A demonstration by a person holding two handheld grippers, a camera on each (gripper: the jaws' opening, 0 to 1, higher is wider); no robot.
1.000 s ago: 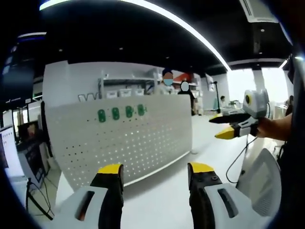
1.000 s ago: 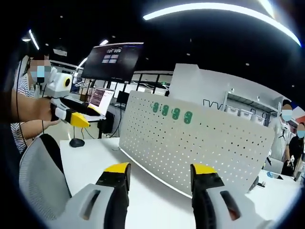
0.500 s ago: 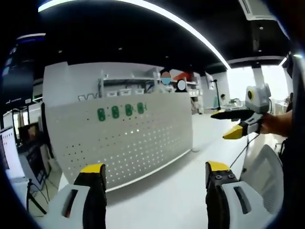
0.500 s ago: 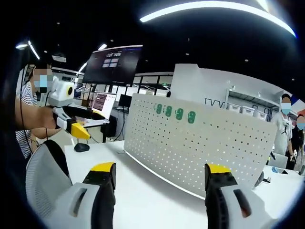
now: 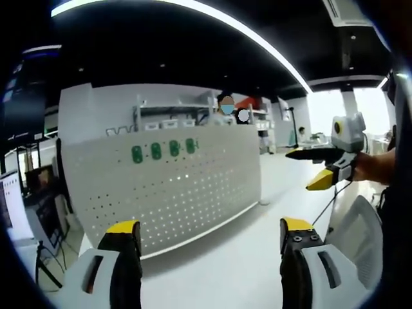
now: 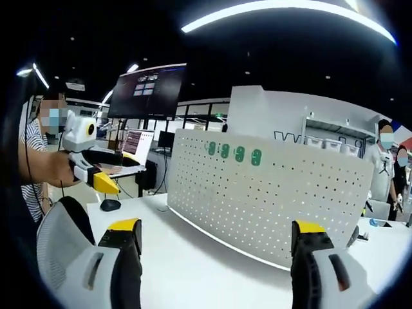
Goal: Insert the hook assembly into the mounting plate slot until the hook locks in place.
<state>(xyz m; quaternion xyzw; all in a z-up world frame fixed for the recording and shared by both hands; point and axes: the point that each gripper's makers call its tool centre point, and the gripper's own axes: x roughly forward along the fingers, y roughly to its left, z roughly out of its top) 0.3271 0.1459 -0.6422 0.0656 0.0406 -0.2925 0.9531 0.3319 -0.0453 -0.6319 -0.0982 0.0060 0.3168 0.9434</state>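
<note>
facing pegboard (image 5: pixel 167 193) bearing four green hooks (image 5: pixel 164 150)

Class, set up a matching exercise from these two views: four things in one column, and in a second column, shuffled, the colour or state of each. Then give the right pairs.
Things:
1. white perforated pegboard panel
2. four oval hook pieces on the panel's upper part
3. left gripper
4. large monitor on a stand

Colour or state:
A. green
B. dark screen with small lit windows
C. open, yellow-tipped, holding nothing
D. standing upright on the white table

Pairs: 1-D, 2-A, 3-C, 4-B
</note>
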